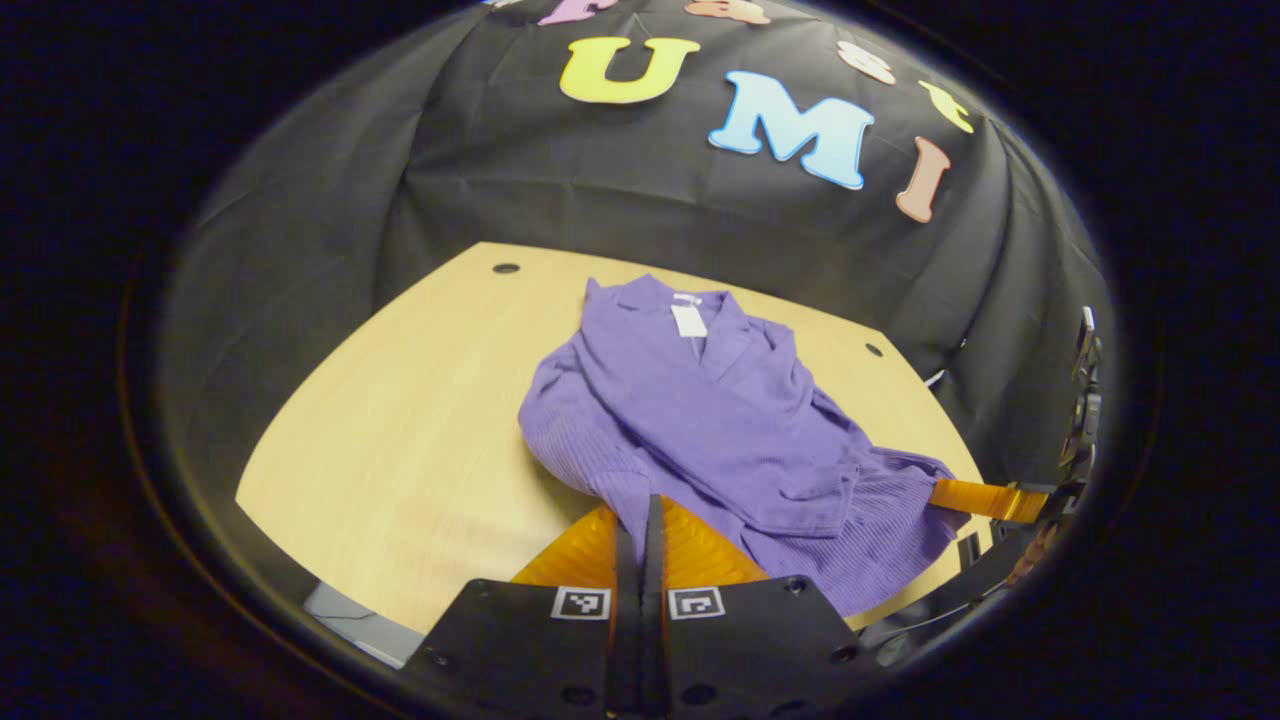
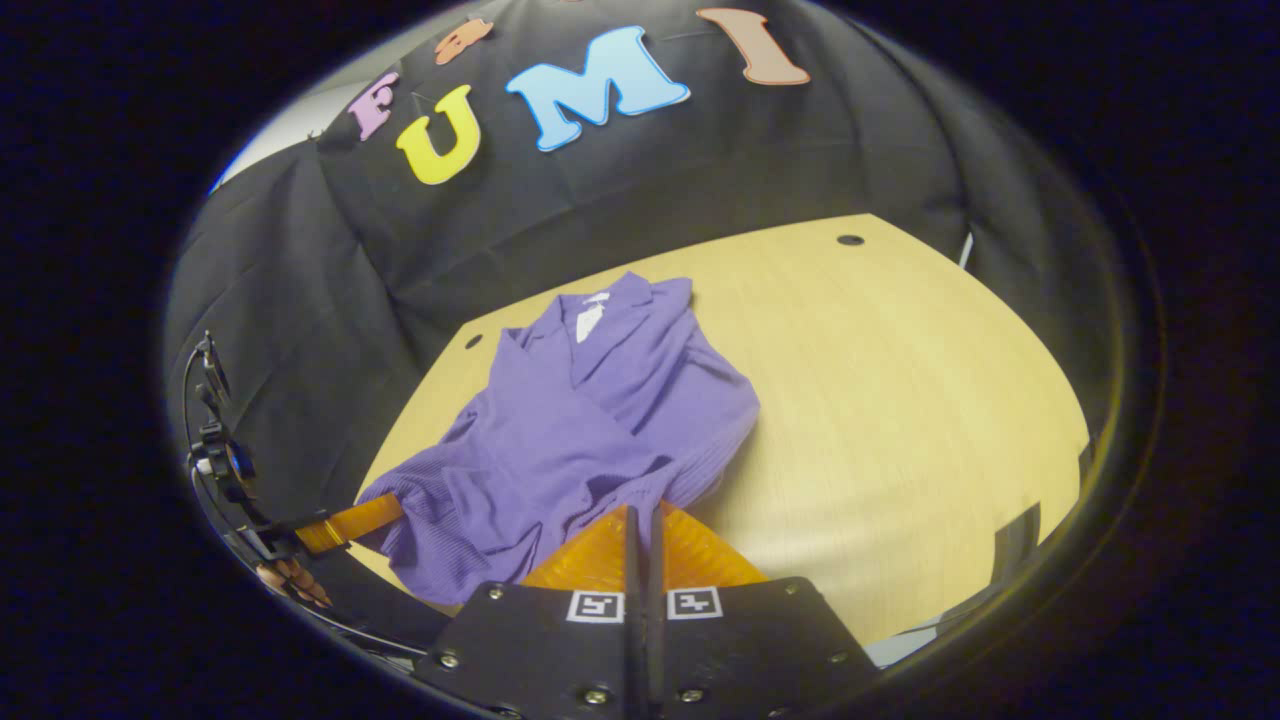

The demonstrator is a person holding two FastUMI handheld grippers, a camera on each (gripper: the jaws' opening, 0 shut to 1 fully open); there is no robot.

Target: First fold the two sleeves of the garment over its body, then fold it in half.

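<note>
**Both grippers pinching the hem edge, half-fold pending**

You are holding the purple collared garment [image 1: 700,420] at its near edge with both grippers. In the left gripper view, the left gripper [image 1: 640,530] is showing its fingers closed to a narrow line with purple knit running in between them; judging by that, you are gripping the hem corner. In the right gripper view, the right gripper [image 2: 640,540] is likewise closed tight, with fabric gathered at its tips. The garment is lying on the wooden table [image 1: 400,450], collar and white neck tag [image 1: 688,320] at the far end, both sleeves already lying crossed over the body.

Risk, as judged: the grip on each side is looking thin, so the ribbed knit may be slipping out as you lift. If you are raising one side faster than the other, the crossed sleeves are likely sliding off the body and undoing the fold. The near hem is hanging close to the table edge, so dragging it toward you could pull it over.

Surface: pale wood table, smooth, small dark holes near the far corners. Black cloth wall [image 1: 600,200] is enclosing the booth behind.
</note>
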